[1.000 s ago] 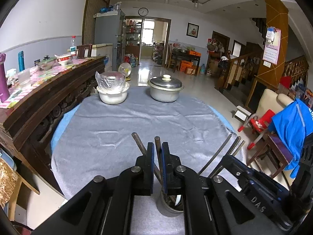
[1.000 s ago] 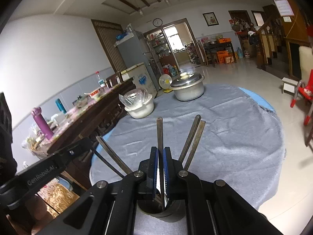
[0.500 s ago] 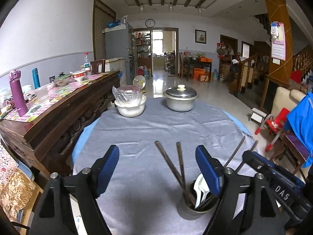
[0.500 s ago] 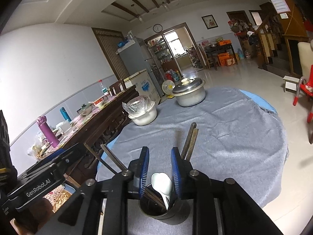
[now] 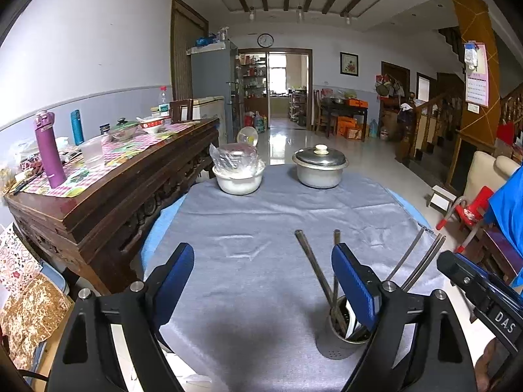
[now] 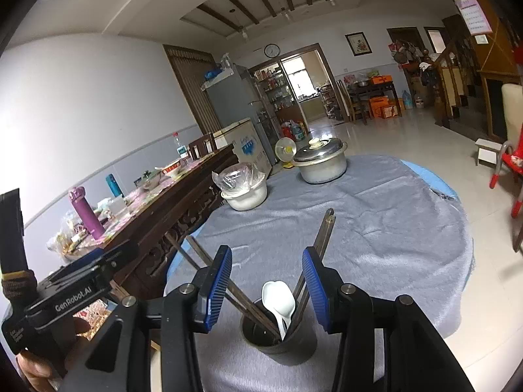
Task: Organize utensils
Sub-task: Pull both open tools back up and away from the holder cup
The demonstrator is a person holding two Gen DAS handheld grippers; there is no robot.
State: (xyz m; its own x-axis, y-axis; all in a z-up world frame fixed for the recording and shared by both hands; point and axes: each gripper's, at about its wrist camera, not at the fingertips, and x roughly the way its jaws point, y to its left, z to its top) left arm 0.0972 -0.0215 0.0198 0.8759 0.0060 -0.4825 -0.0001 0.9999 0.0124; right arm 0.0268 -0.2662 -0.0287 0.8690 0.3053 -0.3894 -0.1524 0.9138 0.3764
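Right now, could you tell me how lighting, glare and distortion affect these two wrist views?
Left wrist view: even daylight, bright glare on the floor beyond the doorway, a soft shadow on the grey cloth. Right wrist view: strong fisheye bending of the walls, tilted horizon, dark vignette corners; the utensil holder stays sharp.

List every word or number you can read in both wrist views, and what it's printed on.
"DAS": on the right claw's body, seen from the left wrist.
"GenRobot.AI": on the left claw's body, seen from the right wrist.
Smaller print on that body's end: too small to read.
Wall calendar: print too small.
Wall clock: numerals blurred.
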